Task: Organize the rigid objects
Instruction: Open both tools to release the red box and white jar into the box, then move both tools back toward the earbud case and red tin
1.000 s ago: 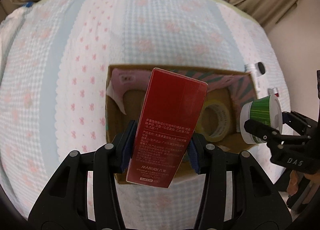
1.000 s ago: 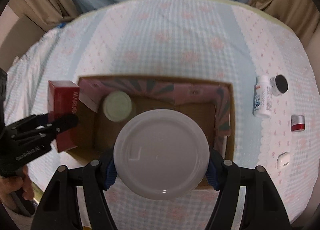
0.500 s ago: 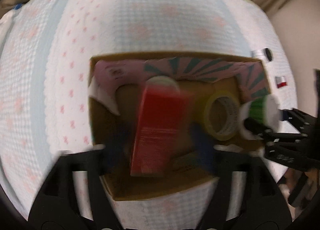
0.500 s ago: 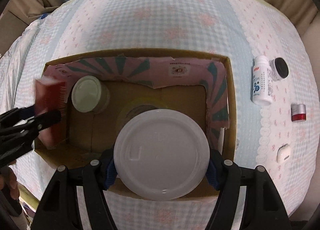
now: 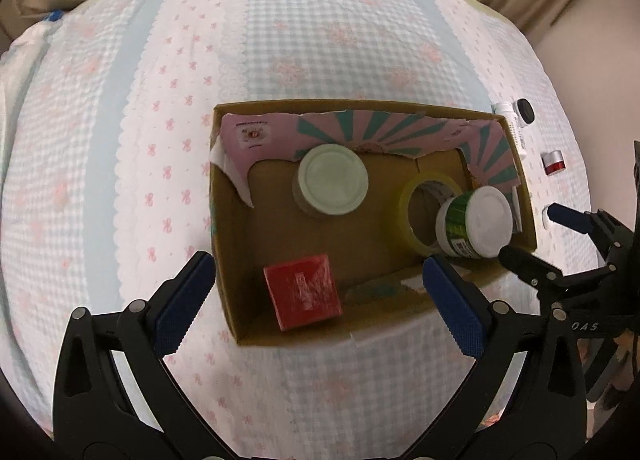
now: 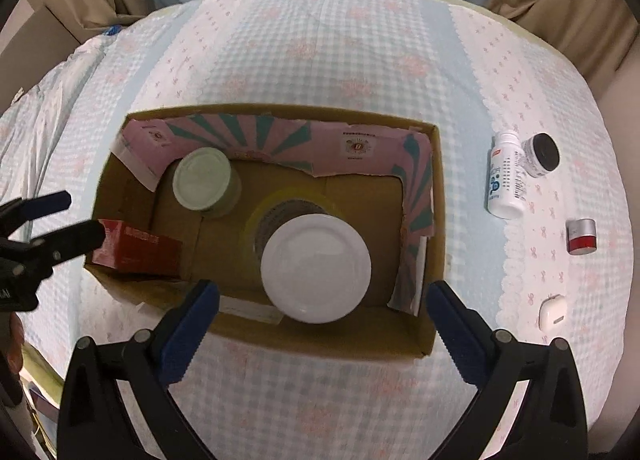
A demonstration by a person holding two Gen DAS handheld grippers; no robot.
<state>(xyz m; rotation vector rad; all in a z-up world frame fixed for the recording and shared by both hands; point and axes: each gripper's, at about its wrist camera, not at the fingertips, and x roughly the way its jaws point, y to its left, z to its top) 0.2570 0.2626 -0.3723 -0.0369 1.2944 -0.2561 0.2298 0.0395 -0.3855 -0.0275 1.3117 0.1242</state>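
- My left tongs [image 5: 318,280] point steeply down over the open brown cardboard box [image 5: 224,227] that sits on the counter covered with a pale blue and pink checked cloth [image 5: 320,39]; their blue pads stand wide apart and grip nothing.
- The red rectangular carton [image 5: 302,291] stands on end in the box's corner at 7 o'clock in the left view, below and between the spread pads, touching neither.
- My right tongs [image 6: 322,304] also point down into the box; their jaws are opening, and the pads are clear of the white-lidded tub with a green label [image 6: 316,268] that lies below them.
- That tub rests at the 4 o'clock end of the box in the left view, on or against a roll of yellowish clear tape [image 5: 426,211]; I cannot tell which.
- A round jar with a pale green lid [image 5: 334,179] stands at 12 o'clock inside the box, by the pink and teal striped inner flap [image 5: 360,127].
- Outside the box, at 2 to 3 o'clock in the right view, lie a white bottle with blue print [image 6: 505,175], touching a small black-lidded jar [image 6: 541,153], then a small silver and red cylinder [image 6: 581,236] and a small white case [image 6: 553,312].
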